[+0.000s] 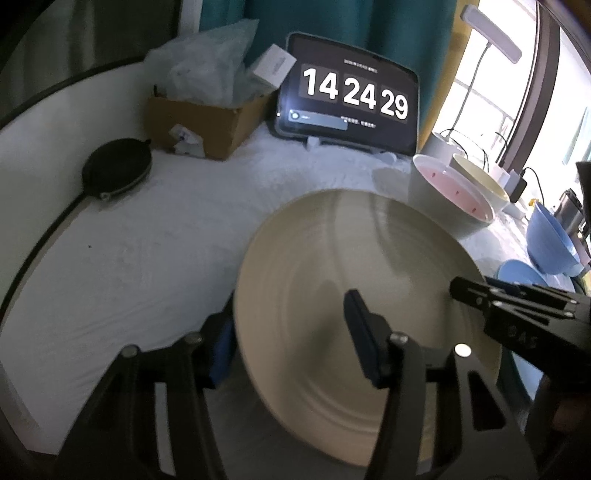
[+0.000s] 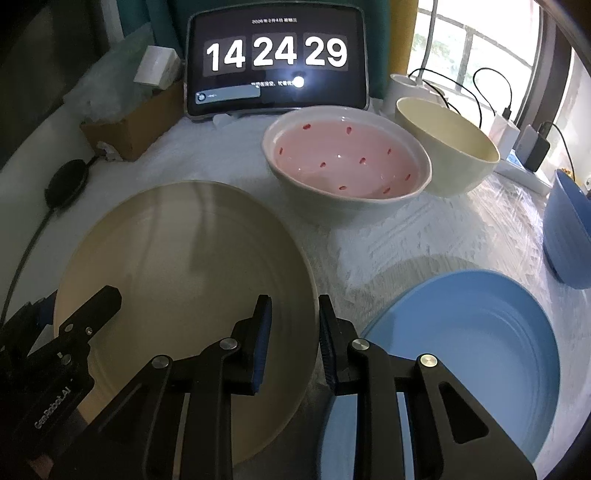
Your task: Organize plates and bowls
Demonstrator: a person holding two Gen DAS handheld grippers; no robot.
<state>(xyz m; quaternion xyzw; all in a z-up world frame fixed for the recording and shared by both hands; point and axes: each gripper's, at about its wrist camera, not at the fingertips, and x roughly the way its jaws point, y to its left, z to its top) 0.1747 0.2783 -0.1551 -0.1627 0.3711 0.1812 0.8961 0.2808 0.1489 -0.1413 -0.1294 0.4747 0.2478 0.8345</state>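
White cloth on table (image 1: 129, 258), teal curtain (image 1: 399, 29) behind, bright window (image 2: 461, 37) at upper right.

Far left of left wrist view: black round pad (image 1: 118, 168) with cable, flat on cloth. Just right of it, cardboard box (image 1: 207, 125) stuffed with plastic wrap. Next along the back, tablet (image 1: 351, 92) propped upright, clock reading 14 24 29.

Centre-left, near edge: large cream plate (image 1: 332, 258), ridged rings inside. Left gripper (image 1: 291, 350) astride plate's left rim: jaws apart, one finger outside the rim, the other over the inside, wide gap, no squeeze visible. Right gripper (image 2: 293, 343) astride plate's right rim: jaws apart but narrower, blue pads either side of the edge, daylight between pad and rim. Cannot tell whether plate flat on cloth or lifted.

Right of centre, behind plate: pink bowl (image 2: 343, 162) with red specks, upright. Touching or just beside its right side, cream bowl (image 2: 447, 147), upright.

Lower right of right wrist view: blue plate (image 2: 480, 332) on cloth, near cream plate, not touching. Far right edge: blue bowl (image 2: 569, 236), partly out of frame.
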